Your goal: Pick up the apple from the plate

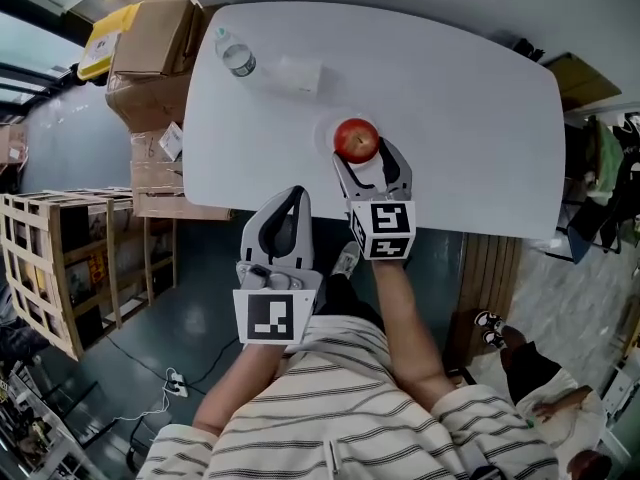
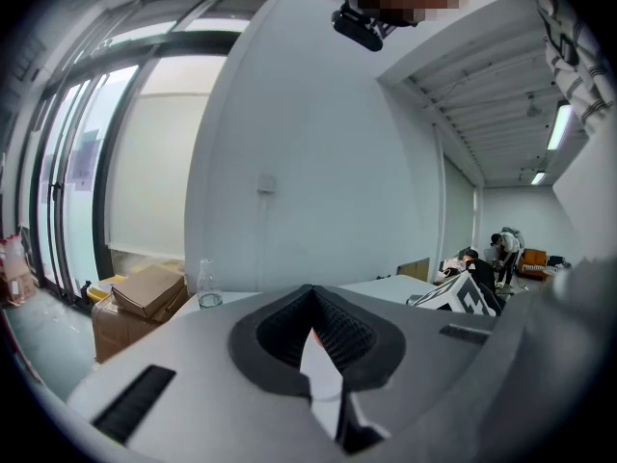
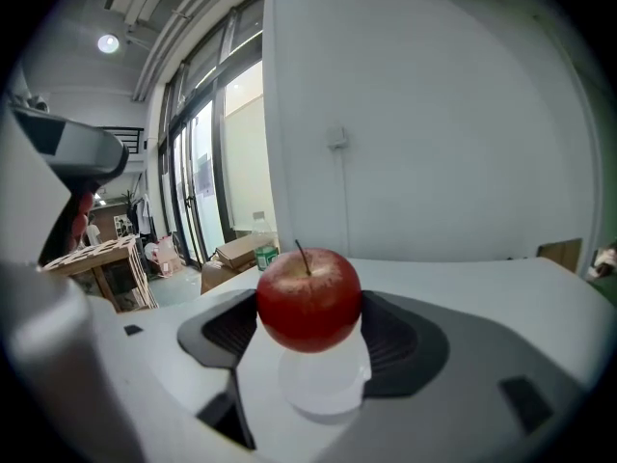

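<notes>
A red apple (image 1: 356, 140) rests on a small white plate (image 1: 329, 131) near the front edge of the white table (image 1: 460, 118). My right gripper (image 1: 366, 156) is open, its fingertips reaching either side of the apple's near half. In the right gripper view the apple (image 3: 308, 297) stands between the two dark pads (image 3: 400, 340), over the plate (image 3: 326, 382). My left gripper (image 1: 297, 196) is shut with nothing in it, held off the table's front edge, left of the right one. In the left gripper view its tips (image 2: 310, 295) meet.
A water bottle (image 1: 235, 56) and a clear cup (image 1: 298, 74) stand at the table's far left. Cardboard boxes (image 1: 150, 53) and a wooden crate (image 1: 60, 258) sit on the floor to the left. Clutter and another person (image 1: 545, 388) are at right.
</notes>
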